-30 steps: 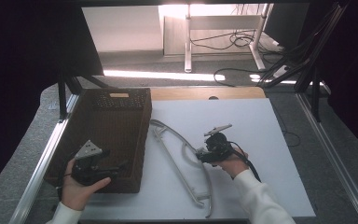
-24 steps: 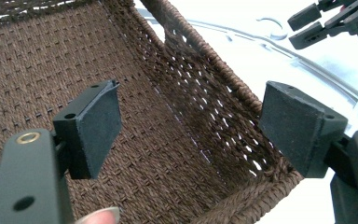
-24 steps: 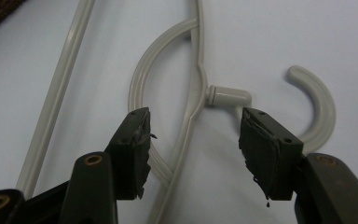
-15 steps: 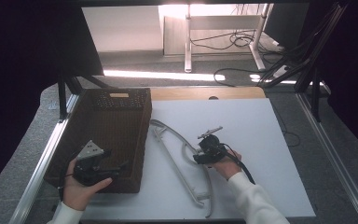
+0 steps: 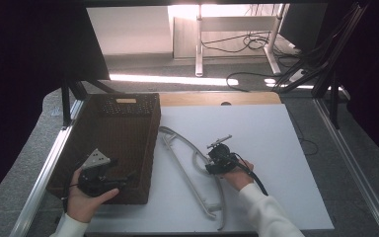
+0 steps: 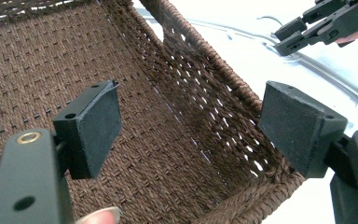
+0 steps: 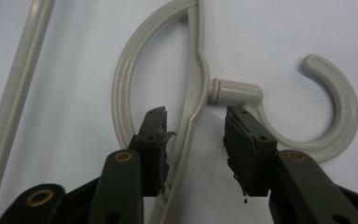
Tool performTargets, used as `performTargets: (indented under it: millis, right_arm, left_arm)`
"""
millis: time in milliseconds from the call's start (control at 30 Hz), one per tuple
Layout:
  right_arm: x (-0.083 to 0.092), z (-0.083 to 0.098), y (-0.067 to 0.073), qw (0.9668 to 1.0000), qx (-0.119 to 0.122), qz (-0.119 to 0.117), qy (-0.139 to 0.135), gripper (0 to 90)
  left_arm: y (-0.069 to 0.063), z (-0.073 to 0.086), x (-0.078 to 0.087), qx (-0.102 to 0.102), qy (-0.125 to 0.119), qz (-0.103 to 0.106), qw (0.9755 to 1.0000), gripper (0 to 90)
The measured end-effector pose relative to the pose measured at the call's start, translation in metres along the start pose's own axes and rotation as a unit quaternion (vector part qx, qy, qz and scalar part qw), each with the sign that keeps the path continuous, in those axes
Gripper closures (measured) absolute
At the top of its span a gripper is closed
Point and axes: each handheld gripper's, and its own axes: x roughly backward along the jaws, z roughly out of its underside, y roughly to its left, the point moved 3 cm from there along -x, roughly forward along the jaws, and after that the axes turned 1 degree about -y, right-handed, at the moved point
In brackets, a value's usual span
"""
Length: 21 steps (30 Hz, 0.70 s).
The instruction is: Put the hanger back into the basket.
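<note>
A light grey plastic clothes hanger (image 5: 183,170) lies flat on the white tabletop (image 5: 266,138), right of a dark brown woven basket (image 5: 149,148). My right gripper (image 5: 210,164) points at the hanger's hook end. In the right gripper view its jaws (image 7: 196,121) straddle the hanger's arm just below the hook's neck (image 7: 235,89). They have just been closing, and a gap remains on both sides of the arm, so the gripper is open. My left gripper (image 5: 126,178) hovers over the basket's near right corner, open wide (image 6: 191,126) with nothing between the pads.
The basket's woven wall (image 6: 182,60) and floor hold nothing. The right gripper (image 6: 326,23) appears beyond the basket's rim. Metal rails (image 5: 44,173) run along both table sides, and a wooden strip (image 5: 217,98) borders the back. Cables lie on the floor beyond.
My right gripper has shifted slightly left toward the hanger's hook end, and its jaws stand narrower. The left hand and gripper have stayed put.
</note>
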Motion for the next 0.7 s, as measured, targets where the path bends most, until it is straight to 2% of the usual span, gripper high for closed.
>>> performTargets:
  millis: [100,200,267,333,633,700]
  right_arm:
    - [-0.0026,0.0011,0.0015,0.9999,0.006,0.006,0.008,62.6]
    - [-0.0030,0.0007,0.0027,0.9999,0.009,0.013,0.007,66.2]
    - [-0.0032,0.0006,0.0049,0.9998,0.013,0.016,0.006,72.3]
    - [-0.0033,0.0004,0.0075,0.9996,0.016,0.022,0.007,73.2]
    - [-0.0034,-0.0013,0.0053,0.9994,-0.022,0.024,0.014,77.1]
    - [-0.0031,-0.0015,0.0030,0.9990,-0.029,0.031,0.013,78.6]
  left_arm:
    - [-0.0008,0.0002,-0.0007,-0.001,0.002,0.001,1.0000,20.4]
    - [-0.0014,0.0004,-0.0015,-0.002,0.001,0.002,1.0000,20.4]
    - [-0.0015,0.0004,-0.0016,-0.002,0.001,0.002,1.0000,20.5]
    - [-0.0015,0.0004,-0.0015,-0.002,0.001,0.001,1.0000,20.5]
    - [-0.0019,0.0011,-0.0026,-0.002,0.003,0.001,1.0000,20.5]
    - [-0.0017,0.0013,-0.0028,-0.003,0.003,0.001,1.0000,20.4]
